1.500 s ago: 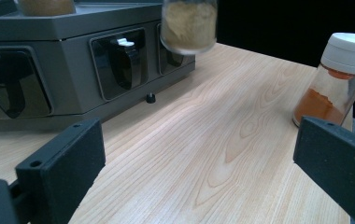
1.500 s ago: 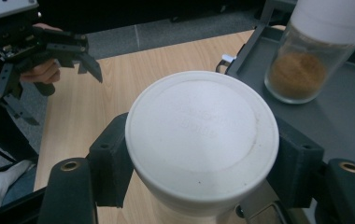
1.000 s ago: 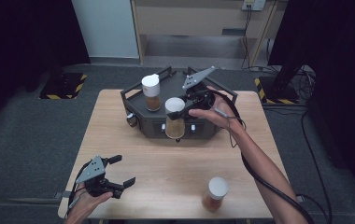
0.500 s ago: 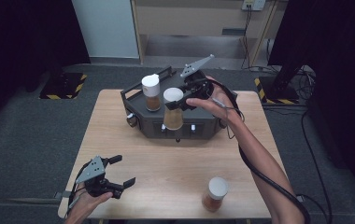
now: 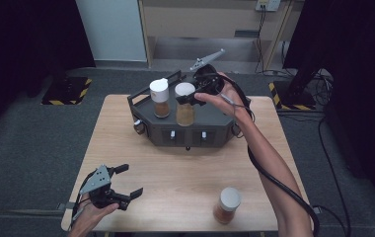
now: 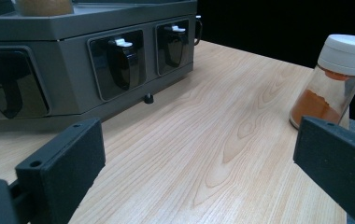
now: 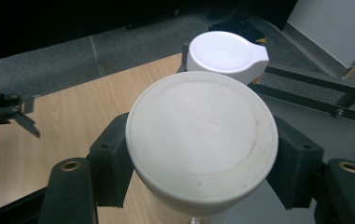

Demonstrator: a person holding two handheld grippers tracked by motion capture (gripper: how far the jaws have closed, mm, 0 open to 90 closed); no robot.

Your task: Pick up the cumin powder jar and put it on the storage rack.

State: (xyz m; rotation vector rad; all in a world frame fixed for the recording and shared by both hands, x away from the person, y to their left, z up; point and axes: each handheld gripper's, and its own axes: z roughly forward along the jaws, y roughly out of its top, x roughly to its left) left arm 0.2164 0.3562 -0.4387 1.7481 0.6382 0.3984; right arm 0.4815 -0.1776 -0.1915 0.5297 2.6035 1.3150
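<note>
While the left hand-held gripper (image 5: 122,183) rests agape, the outstretched right hand-held gripper (image 5: 189,96) clamps a white-capped jar (image 5: 185,104) over the rack (image 5: 215,129).

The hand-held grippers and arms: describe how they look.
Each hand-held gripper, left and right, is black with two blocky black jaws and a grey three-cornered plate on top. Brass-coloured bushings show near the jaw bases. A black cable trails along the right forearm. Both forearms are bare, no sleeves visible.

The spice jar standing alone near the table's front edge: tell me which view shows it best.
The left gripper view: the spice jar is close, showing white cap, glass wall and orange powder. The high view shows it small from above, mostly cap. The right gripper view faces other jars.
</note>
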